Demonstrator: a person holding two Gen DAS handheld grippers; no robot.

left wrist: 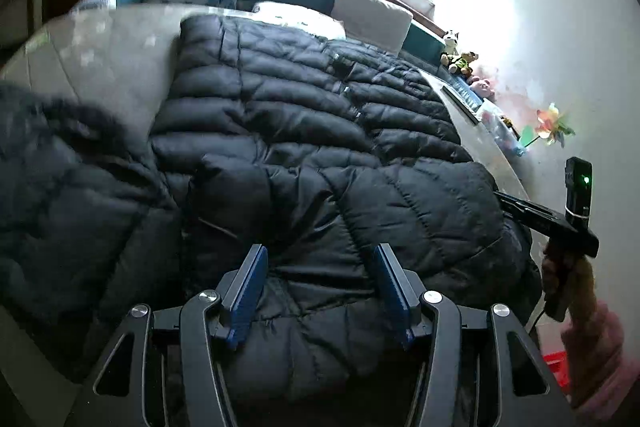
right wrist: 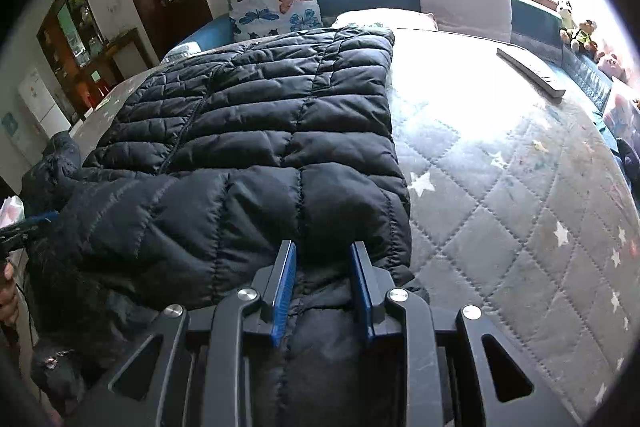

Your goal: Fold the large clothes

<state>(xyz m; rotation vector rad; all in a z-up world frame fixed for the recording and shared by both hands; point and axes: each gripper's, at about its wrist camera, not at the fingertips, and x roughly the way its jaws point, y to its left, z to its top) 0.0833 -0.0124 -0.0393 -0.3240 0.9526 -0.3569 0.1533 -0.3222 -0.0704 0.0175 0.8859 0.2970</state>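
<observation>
In the left wrist view, the black quilted puffer jacket [left wrist: 304, 131] lies spread on the grey star-patterned quilted bedcover [left wrist: 100, 47]. The left gripper [left wrist: 320, 291] hovers over its near part, blue pads spread, nothing pinched. In the right wrist view, the right gripper [right wrist: 323, 287] straddles the jacket's near right edge, jaws apart around the padding, not visibly pressing. A clean fold probably needs both grippers gripping matching edges through the full padding thickness.

No text, label, brand name or number can be read in either view. The small patches on the black quilted jacket [left wrist: 312, 131] at about one o'clock from its middle are too blurred to tell whether they carry writing.
</observation>
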